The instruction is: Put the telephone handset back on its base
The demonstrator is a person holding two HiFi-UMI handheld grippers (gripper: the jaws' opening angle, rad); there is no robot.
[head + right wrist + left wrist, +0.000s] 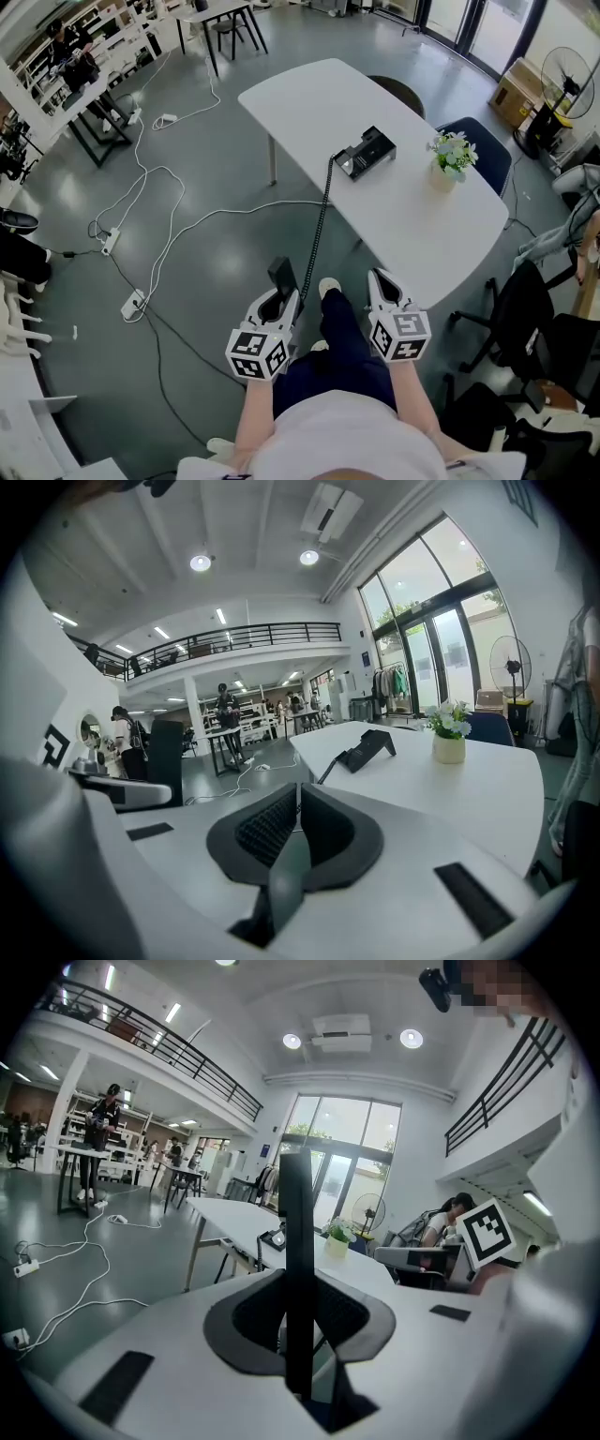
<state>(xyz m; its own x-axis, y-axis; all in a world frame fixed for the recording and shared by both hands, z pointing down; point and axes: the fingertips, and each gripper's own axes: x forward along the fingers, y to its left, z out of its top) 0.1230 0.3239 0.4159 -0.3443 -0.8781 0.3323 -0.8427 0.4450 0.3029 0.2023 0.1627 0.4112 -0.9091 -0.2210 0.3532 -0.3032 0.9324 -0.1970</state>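
The left gripper (279, 302) pinches the black telephone handset (282, 274) upright between its jaws, while the right gripper (379, 281), near it, has its jaws pressed together on nothing. A dark cord (322, 220) runs from the handset up to the telephone base (366, 152). The base sits on the white table (422, 225), well apart from both grippers, with a small flower pot (451, 159) near it.
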